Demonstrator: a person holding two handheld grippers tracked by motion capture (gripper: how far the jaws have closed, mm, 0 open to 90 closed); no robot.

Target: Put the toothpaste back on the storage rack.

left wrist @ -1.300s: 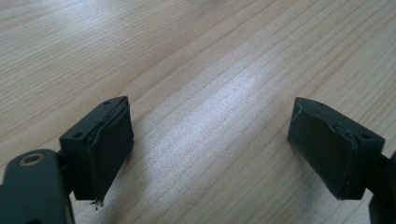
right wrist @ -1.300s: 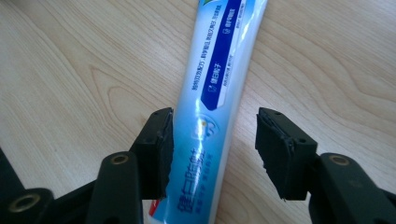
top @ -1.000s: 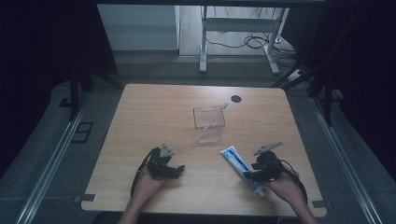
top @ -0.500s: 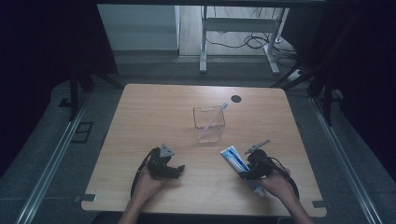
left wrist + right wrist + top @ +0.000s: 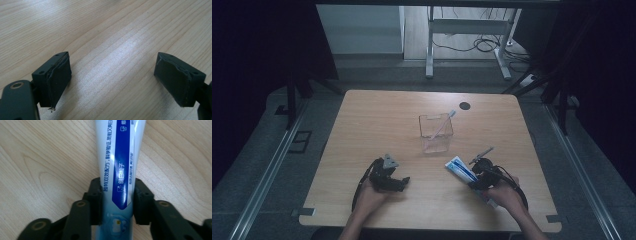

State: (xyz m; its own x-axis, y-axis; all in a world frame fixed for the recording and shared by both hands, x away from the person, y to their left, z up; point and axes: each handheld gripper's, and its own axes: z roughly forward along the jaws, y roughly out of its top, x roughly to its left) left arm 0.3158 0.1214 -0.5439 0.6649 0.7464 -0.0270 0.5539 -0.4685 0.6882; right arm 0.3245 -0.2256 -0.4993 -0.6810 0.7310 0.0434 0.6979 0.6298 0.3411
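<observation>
A: As the high view is showing it, the right gripper (image 5: 478,176) is lying over the white-and-blue plastic toothpaste tube (image 5: 460,170), which is resting flat on the pale wooden table (image 5: 377,125), near its front right part. Item two?

B: A clear plastic rectangular cup (image 5: 435,133) is standing near the table's middle, with a pale toothbrush (image 5: 444,124) leaning in it. The left gripper (image 5: 398,183) is resting low at the front left, well apart from both.

A: Left gripper view?

B: Jaws are standing spread wide, nothing between them but bare wood.

A: Right gripper view?

B: Both jaws are pressing the tube's (image 5: 120,162) sides, pinching it near one end. The tube is looking smooth, glossy, printed with a dark blue band and small lettering, soft-walled.

A: Step?

B: Grasping, I judge. Next is likely calling for lifting the tube, probably toward the cup, without squeezing harder.
</observation>
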